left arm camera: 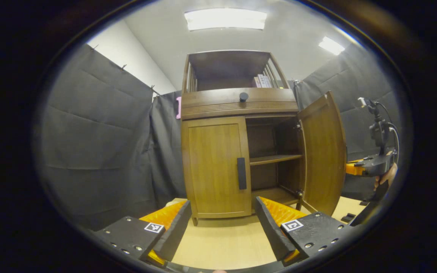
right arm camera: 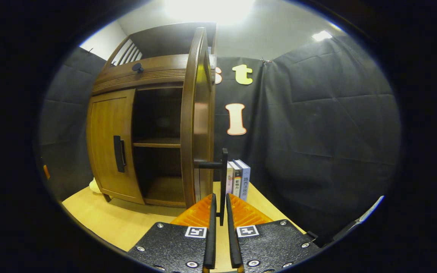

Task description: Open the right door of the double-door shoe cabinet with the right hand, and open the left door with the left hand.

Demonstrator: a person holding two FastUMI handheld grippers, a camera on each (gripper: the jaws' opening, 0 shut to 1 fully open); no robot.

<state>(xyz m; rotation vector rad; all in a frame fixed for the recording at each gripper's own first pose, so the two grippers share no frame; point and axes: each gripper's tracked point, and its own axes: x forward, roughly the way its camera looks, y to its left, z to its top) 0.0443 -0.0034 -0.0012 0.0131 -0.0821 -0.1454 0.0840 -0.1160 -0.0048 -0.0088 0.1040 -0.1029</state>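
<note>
The wooden shoe cabinet [left arm camera: 237, 102] stands on a light table. Its left door [left arm camera: 214, 167] is closed, with a black vertical handle [left arm camera: 241, 173] at its inner edge. My left gripper [left arm camera: 222, 223] is open, low in front of that door and short of it. The right door [left arm camera: 323, 151] is swung wide open, showing a shelf [left arm camera: 275, 159]. In the right gripper view that door [right arm camera: 195, 121] stands edge-on, and my right gripper [right arm camera: 220, 203] is shut on its black handle [right arm camera: 224, 178]. The closed left door [right arm camera: 112, 144] lies farther left.
A hand [left arm camera: 387, 178] holds the right gripper [left arm camera: 370, 165] beyond the open door. Several books [right arm camera: 237, 180] stand on the table [right arm camera: 104, 218] behind the open door, and more sit on the cabinet's top shelf [left arm camera: 262, 80]. A round knob [left arm camera: 243, 96] is on the drawer front.
</note>
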